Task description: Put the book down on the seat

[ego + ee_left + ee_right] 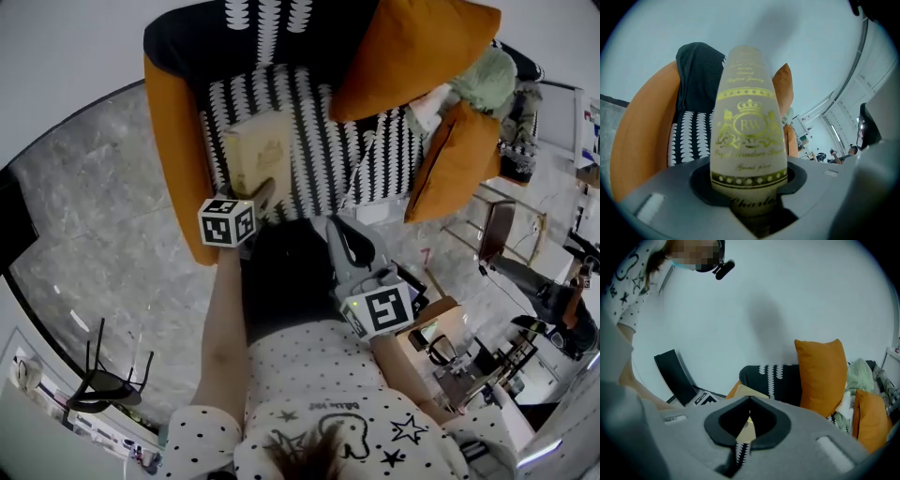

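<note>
A tan book [255,150] with gold print lies flat over the left part of the black-and-white patterned seat [347,159] of an orange armchair. My left gripper [261,192] is shut on the book's near edge. In the left gripper view the book's cover [747,126] fills the middle and runs down between the jaws of the left gripper [750,187]. I cannot tell whether the book touches the seat. My right gripper [336,230] hangs in front of the seat, shut, holding nothing. In its own view the right gripper [749,401] has its tips meeting.
A large orange cushion [412,52] leans on the chair back. A second orange cushion [459,159] and green cloth [487,80] lie at the seat's right. Cluttered tables [525,281] stand to the right, and a black stool [103,384] stands on the marble floor [94,234].
</note>
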A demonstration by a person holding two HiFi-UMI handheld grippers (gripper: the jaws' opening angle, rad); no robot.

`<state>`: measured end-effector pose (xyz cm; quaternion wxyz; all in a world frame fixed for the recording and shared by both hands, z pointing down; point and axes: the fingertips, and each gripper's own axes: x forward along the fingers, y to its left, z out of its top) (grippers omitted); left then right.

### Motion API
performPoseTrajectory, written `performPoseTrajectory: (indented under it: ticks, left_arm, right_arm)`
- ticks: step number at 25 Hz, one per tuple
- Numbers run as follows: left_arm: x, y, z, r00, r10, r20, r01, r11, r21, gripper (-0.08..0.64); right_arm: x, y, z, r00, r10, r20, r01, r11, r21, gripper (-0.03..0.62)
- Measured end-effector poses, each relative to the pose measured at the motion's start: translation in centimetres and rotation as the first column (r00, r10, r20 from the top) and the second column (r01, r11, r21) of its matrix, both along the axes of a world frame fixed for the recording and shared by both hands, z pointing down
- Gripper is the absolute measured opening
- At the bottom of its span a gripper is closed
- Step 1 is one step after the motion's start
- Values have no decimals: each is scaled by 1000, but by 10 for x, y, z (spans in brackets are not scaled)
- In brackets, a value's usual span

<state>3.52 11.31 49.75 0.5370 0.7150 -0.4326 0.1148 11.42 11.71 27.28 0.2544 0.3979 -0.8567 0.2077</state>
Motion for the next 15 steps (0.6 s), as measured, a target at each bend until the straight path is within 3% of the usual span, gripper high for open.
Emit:
performPoseTrajectory:
  ticks: [15]
  left_arm:
    - [19, 2, 21, 998, 41, -42, -42, 999, -13, 225]
  right_arm:
    - [22, 2, -1, 994, 101, -33, -101, 995, 4, 2]
